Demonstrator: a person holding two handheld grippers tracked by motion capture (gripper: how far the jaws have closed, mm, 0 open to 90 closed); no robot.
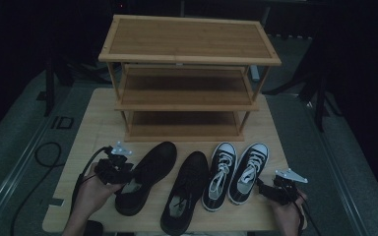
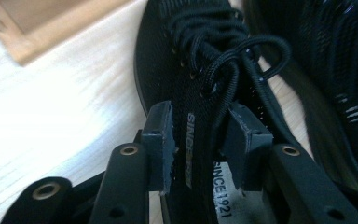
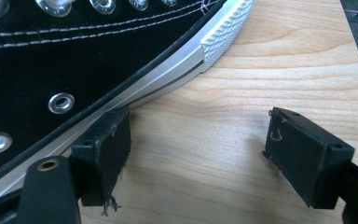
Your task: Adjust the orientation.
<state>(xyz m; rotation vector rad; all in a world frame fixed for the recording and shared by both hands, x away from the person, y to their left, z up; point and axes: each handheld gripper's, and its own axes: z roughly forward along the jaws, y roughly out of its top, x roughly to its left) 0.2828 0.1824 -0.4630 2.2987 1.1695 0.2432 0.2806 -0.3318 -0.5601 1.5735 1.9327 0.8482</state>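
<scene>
Four shoes sit in a row on the wooden table (image 1: 91, 123), all in front of the bamboo shoe rack (image 1: 187, 78), and not one of them is up on a shelf yet. So the job of stowing them looks barely begun: all three shelves are bare.

Over on the left, here's the action. The left gripper (image 1: 123, 172) is at the heel end of the leftmost black shoe (image 1: 150, 172), and its own view gives us the close look: the shoe's tongue (image 2: 196, 140) stands between the two pads (image 2: 161, 140), laces (image 2: 235, 65) looped just above. The jaws are partly closed around that tongue, but I can't say for sure the pads are pressing on it yet; a sliver of gap seems to show on either side. I'd call this a grasp being set up, not a finished one.

The second black shoe (image 1: 184, 196) lies just beside the first, near the table's front edge. To its right stand the two black-and-white sneakers (image 1: 236, 172), side by side, toes toward the rack.

The right gripper (image 1: 266, 189) waits just beside the right-hand sneaker (image 3: 74, 70). Its jaws stand wide apart over bare wood, one pad (image 3: 105, 149) against the white sole rim, holding nothing.

What's left, as I judge it: secure that grip, lift, place, then repeat for the other three.
</scene>
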